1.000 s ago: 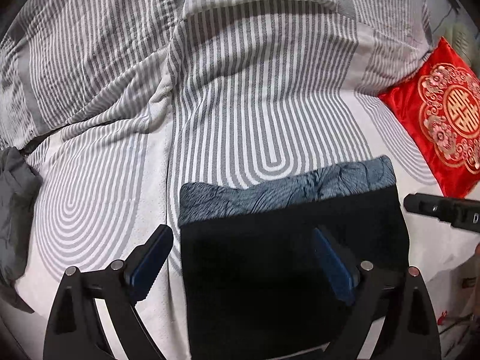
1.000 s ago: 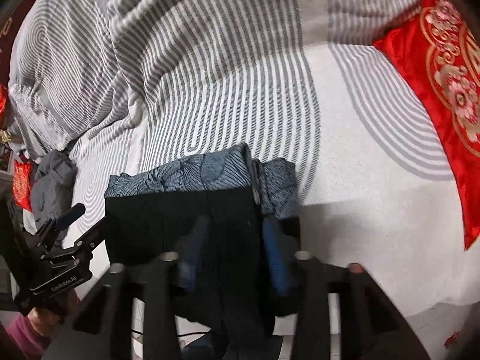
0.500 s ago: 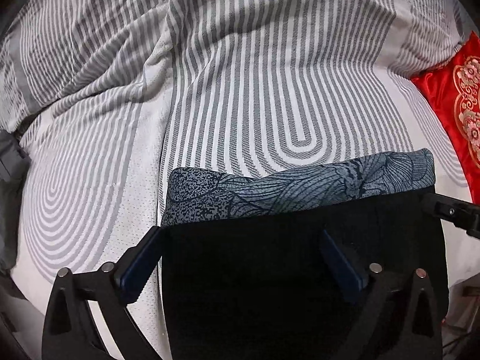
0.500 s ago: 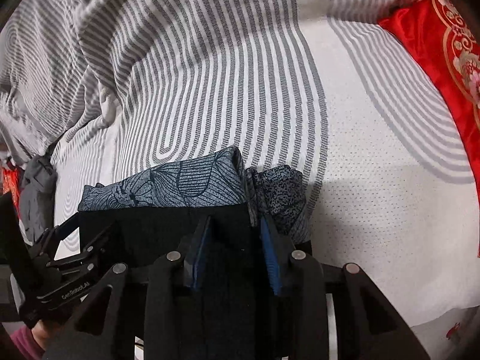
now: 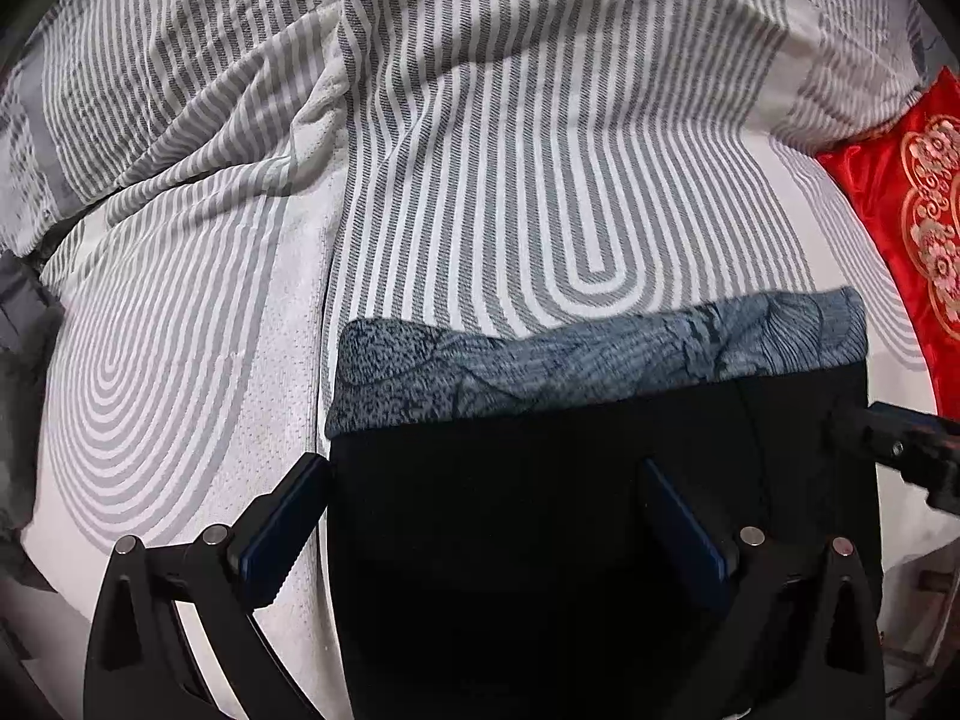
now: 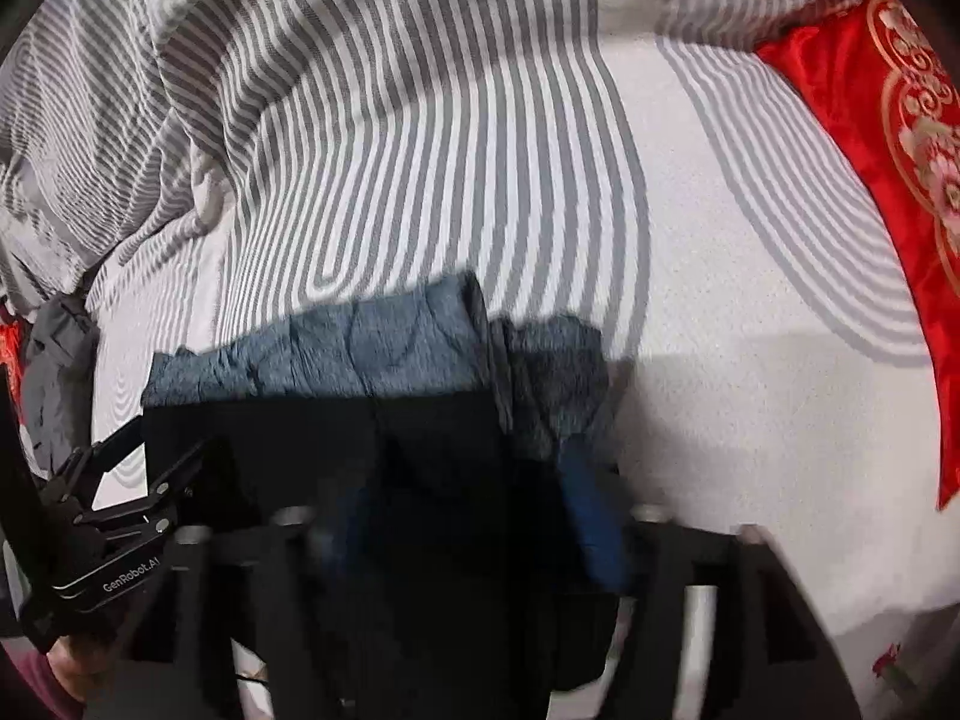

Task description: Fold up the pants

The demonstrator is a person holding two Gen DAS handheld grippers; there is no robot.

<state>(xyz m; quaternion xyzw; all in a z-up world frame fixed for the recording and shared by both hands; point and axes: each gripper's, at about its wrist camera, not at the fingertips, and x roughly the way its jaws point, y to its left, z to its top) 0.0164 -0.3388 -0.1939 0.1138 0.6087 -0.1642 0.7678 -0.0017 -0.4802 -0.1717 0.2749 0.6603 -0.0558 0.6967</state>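
the black pants (image 5: 570, 540), folded with a patterned blue-grey band along the far edge, lie on the striped bedspread (image 5: 540, 150). left gripper (image 5: 486, 525) spread wide over them; right gripper (image 6: 474, 516) blurred, its spread unclear. red cushion (image 6: 888, 180) lies right of the pants.

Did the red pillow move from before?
Cannot tell. The red pillow sits differently in each picture, but the striped bedspread shifts along with it, so probably only the cameras moved.

Black gripper (image 5: 486, 516), blue pads (image 5: 282, 531), maybe maroon sleeve (image 6: 36, 687)
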